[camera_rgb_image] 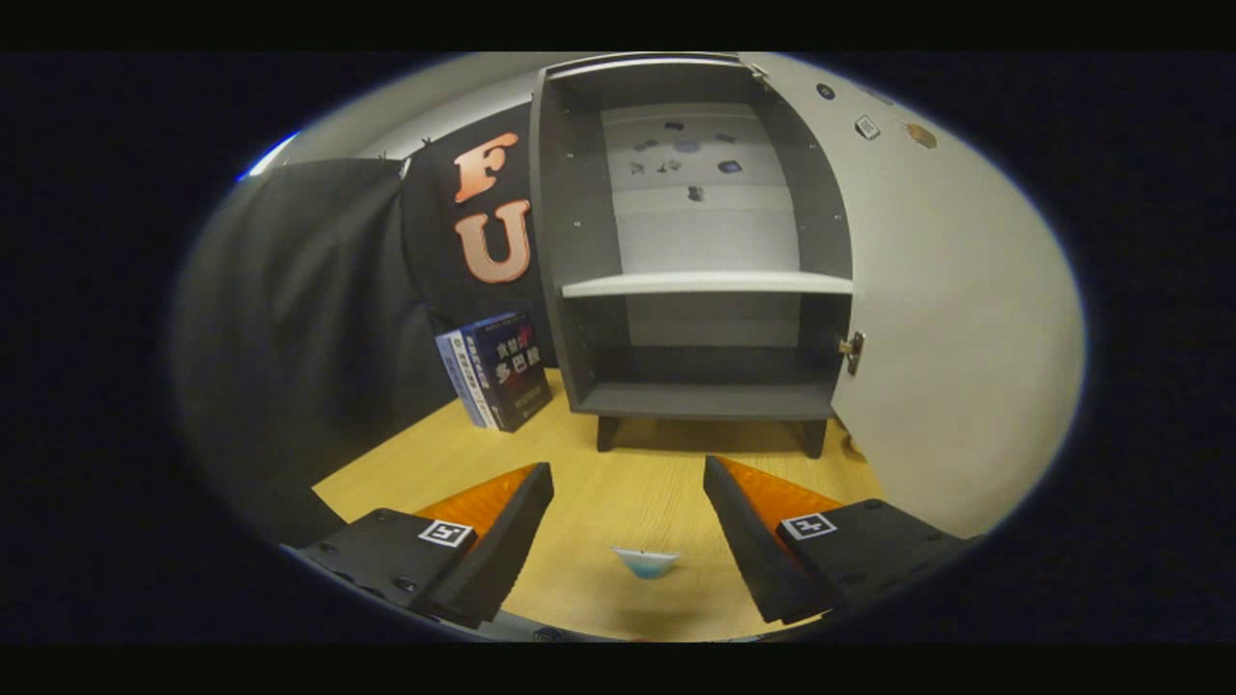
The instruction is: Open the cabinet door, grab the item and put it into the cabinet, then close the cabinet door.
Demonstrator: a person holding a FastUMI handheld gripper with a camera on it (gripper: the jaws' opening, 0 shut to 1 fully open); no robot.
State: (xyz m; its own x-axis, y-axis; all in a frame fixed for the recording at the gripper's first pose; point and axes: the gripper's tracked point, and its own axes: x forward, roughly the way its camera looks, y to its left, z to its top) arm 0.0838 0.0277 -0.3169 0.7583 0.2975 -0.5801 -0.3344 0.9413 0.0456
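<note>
The cabinet stands open toward the far edge of the wooden surface, its door swung right. The gripper jaws gape wide, empty; a small blue-and-white item lies between them. Books lean left of the cabinet.

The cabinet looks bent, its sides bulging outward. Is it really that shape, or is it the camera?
Gripper view: fisheye distortion bows the cabinet; its shelf curves too. The open fingers and the small blue item between them look soft.
</note>
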